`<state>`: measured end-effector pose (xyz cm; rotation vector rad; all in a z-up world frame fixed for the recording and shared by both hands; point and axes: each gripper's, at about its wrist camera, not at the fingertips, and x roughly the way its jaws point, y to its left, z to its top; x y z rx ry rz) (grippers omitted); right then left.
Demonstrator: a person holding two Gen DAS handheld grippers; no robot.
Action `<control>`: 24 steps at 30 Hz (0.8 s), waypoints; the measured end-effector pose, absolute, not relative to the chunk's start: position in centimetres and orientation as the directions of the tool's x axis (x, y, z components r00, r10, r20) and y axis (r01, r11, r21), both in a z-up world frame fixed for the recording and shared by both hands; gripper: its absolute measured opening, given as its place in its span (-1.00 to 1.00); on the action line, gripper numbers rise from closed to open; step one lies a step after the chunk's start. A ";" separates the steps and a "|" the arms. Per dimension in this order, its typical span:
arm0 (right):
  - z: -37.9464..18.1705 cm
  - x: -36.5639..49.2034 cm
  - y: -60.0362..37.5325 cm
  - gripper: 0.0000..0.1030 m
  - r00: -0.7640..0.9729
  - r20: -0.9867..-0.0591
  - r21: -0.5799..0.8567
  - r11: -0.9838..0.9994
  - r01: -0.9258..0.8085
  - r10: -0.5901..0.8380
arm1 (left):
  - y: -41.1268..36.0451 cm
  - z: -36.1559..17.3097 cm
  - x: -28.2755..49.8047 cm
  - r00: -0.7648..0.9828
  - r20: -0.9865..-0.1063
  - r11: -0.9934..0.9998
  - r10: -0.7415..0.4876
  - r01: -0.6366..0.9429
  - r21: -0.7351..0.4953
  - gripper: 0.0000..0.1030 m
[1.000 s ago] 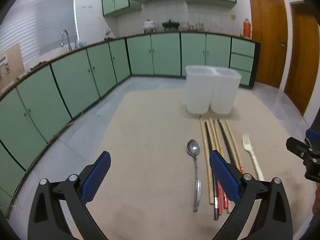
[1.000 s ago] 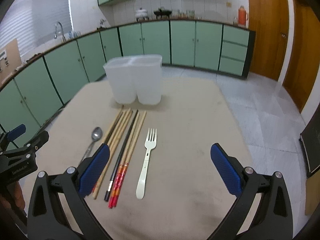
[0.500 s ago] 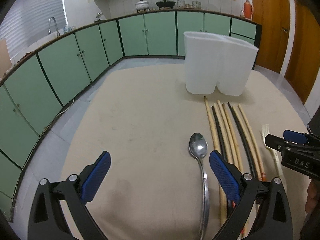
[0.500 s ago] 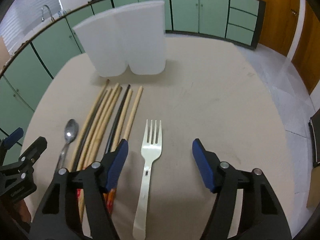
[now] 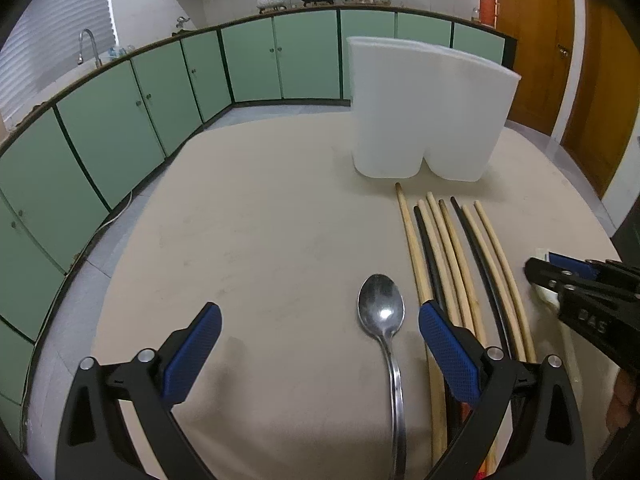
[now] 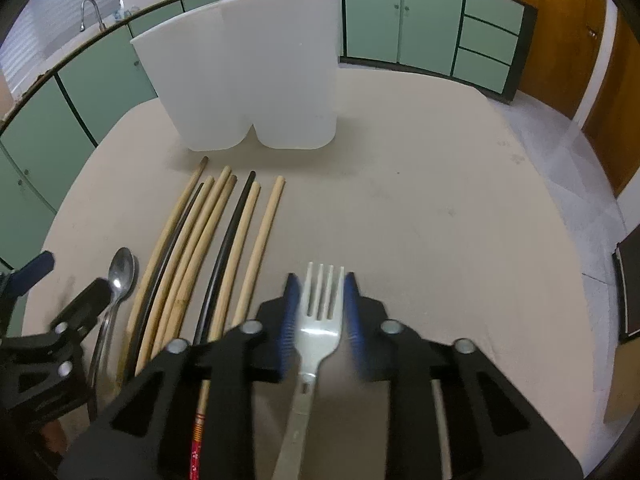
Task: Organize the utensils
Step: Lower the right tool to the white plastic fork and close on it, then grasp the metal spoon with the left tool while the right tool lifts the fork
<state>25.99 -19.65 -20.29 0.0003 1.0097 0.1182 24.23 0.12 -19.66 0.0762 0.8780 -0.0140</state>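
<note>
A white plastic fork (image 6: 320, 312) lies on the beige table, and my right gripper (image 6: 319, 308) is closed in around its head, blue pads (image 6: 290, 320) against both sides. A metal spoon (image 5: 384, 336) lies between the fingers of my open left gripper (image 5: 320, 344), which hovers low over it. Several wooden and black chopsticks (image 5: 452, 264) lie side by side between spoon and fork; they also show in the right wrist view (image 6: 212, 240). A white two-compartment holder (image 5: 428, 108) stands upright behind them, also in the right wrist view (image 6: 248, 68).
The round beige table (image 5: 260, 220) ends in a curved edge on the left and right. Green kitchen cabinets (image 5: 120, 120) run around the room behind. Wooden doors (image 5: 580, 60) stand at the right.
Both grippers have moved forward and down toward the table. The right gripper's fingers have closed from wide open onto the fork's head. The left gripper stays open over the spoon.
</note>
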 end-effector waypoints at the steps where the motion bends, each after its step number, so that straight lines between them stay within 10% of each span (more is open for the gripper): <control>1: -20.3 25.9 -19.8 -0.60 0.526 -0.844 0.062 0.993 -0.100 0.106 | 0.0 -19.8 24.5 0.637 -0.771 0.997 0.019 0.042 0.060 0.88; 19: -20.3 25.5 -21.4 -0.59 0.546 -0.826 0.085 0.989 -0.125 0.140 | 0.0 -21.5 27.5 0.566 -0.824 0.999 0.016 0.028 0.038 0.89; 24: -20.1 25.6 -21.5 -0.58 0.535 -0.832 0.089 0.988 -0.129 0.145 | -0.5 -21.4 27.4 0.560 -0.829 0.999 -0.008 0.045 0.020 0.60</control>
